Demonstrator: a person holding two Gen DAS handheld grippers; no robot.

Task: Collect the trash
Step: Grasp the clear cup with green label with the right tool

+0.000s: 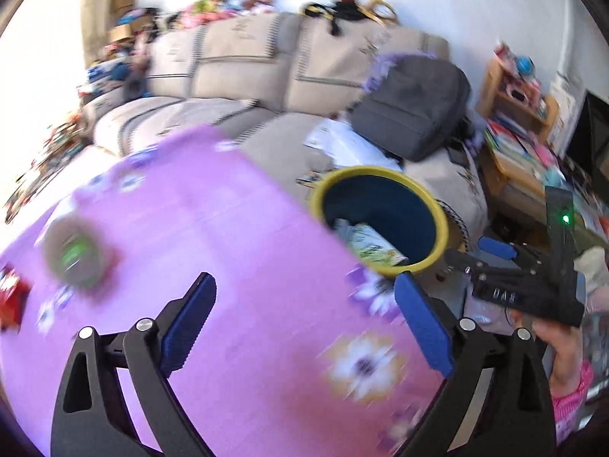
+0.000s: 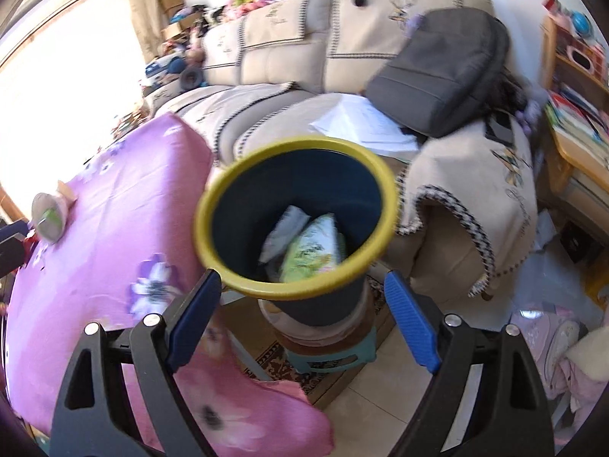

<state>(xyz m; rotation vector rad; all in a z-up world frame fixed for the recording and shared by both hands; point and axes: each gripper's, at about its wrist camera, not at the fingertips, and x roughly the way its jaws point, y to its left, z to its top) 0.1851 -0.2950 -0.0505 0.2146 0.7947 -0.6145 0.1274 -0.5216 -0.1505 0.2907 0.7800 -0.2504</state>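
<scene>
A dark blue bin with a yellow rim [image 2: 205, 205] stands on a small stool beside the table. Inside it lie a green-and-white packet [image 2: 312, 251] and a pale wrapper [image 2: 285, 224]. My right gripper [image 2: 303, 276] hangs open just above the bin's near rim, with nothing between its fingers. My left gripper [image 1: 304, 282] is open and empty over the purple flowered tablecloth [image 1: 228, 228], with the bin [image 1: 441, 224] ahead to its right. On the cloth at the left lie a blurred round cup with green print [image 1: 74, 255] and a red wrapper [image 1: 11, 297].
A beige sofa [image 2: 281, 57] runs behind the table and bin, with a grey backpack [image 2: 441, 72] and white papers [image 2: 365, 122] on it. A cluttered wooden shelf [image 1: 514, 114] stands at the right. A hand [image 1: 563, 350] holds the right gripper. Tiled floor and a rug [image 2: 293, 365] lie below.
</scene>
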